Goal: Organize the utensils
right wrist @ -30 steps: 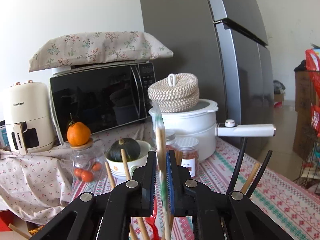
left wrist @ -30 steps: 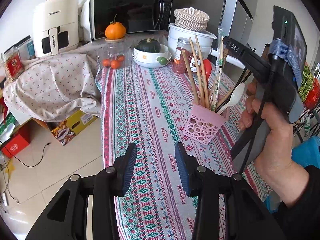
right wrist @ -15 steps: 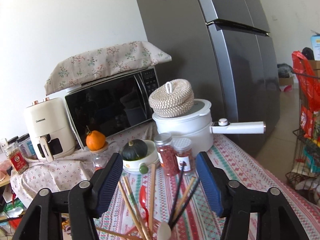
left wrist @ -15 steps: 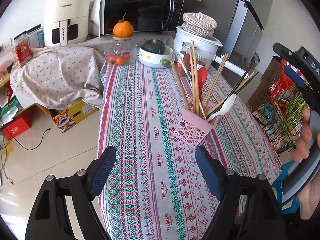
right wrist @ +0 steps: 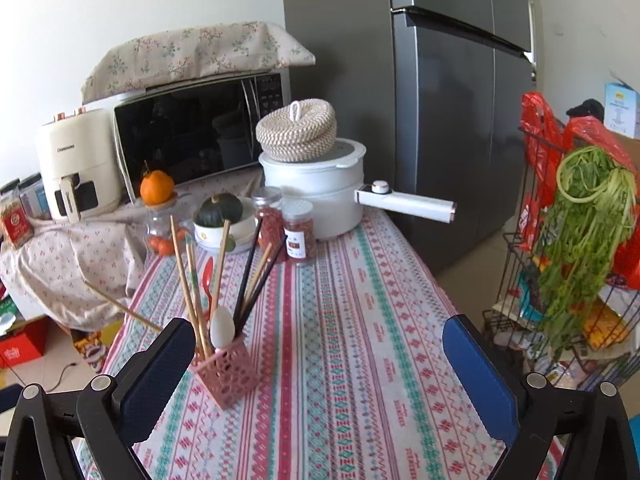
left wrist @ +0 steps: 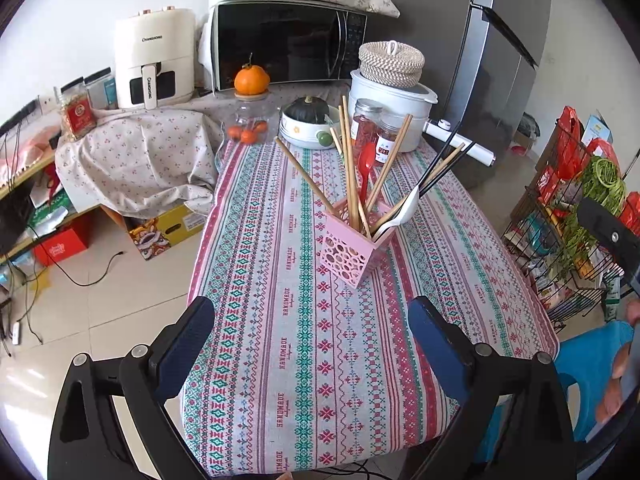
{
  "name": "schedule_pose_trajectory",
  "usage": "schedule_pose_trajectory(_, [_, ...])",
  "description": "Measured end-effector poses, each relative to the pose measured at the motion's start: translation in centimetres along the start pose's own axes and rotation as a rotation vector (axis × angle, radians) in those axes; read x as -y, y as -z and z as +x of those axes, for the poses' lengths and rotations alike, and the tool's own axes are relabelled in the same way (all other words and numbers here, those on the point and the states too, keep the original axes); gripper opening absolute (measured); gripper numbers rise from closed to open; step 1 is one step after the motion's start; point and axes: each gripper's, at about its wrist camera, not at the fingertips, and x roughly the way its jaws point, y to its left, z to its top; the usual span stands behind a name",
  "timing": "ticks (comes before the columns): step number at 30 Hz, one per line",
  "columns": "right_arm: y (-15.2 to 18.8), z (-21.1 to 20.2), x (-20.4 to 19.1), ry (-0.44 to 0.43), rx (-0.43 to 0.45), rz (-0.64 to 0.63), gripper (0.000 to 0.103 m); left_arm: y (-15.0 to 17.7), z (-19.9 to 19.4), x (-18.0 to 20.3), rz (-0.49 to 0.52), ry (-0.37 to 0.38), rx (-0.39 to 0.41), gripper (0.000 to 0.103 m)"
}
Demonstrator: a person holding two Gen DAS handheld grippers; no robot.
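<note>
A pink perforated holder (left wrist: 352, 256) (right wrist: 226, 376) stands mid-table on the patterned cloth (left wrist: 304, 360). Upright in it are wooden chopsticks (left wrist: 349, 168), black chopsticks (left wrist: 444, 166), a red spoon (left wrist: 365, 168) and a white spoon (right wrist: 222, 326). My left gripper (left wrist: 312, 316) hovers over the table's near end, well short of the holder. Its jaws are opening wide, with nothing between them. My right gripper (right wrist: 320, 332) hangs just right of the holder, jaws opening too and empty. The holder sits by its left finger (right wrist: 160, 368).
At the table's far end stand a white pot (right wrist: 320, 200) with a long handle, two spice jars (right wrist: 298, 232), a bowl with a squash (left wrist: 308, 120) and an orange on a jar (left wrist: 251, 80). A microwave and fridge are behind. A wire rack of vegetables (right wrist: 576, 280) stands right.
Both grippers have drawn back and up from the holder and spread their jaws wide. The right one let go of the thin chopstick it was pinching.
</note>
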Motion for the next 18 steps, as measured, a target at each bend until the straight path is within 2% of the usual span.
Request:
schedule_pose_trajectory(7, [1.9, 0.4, 0.6, -0.012, -0.110, -0.027, 0.102, 0.1, -1.2, 1.4, 0.032, -0.017, 0.051, 0.099])
schedule_pose_trajectory(11, [2.4, 1.6, 0.5, 0.011, -0.147, -0.052, 0.102, 0.0, -1.2, 1.4, 0.028, -0.021, 0.072, 0.099])
schedule_pose_trajectory(18, [2.5, 2.2, 0.5, 0.019, -0.162, -0.036, 0.102, 0.0, -0.8, 0.8, 0.015, -0.018, 0.057, 0.099])
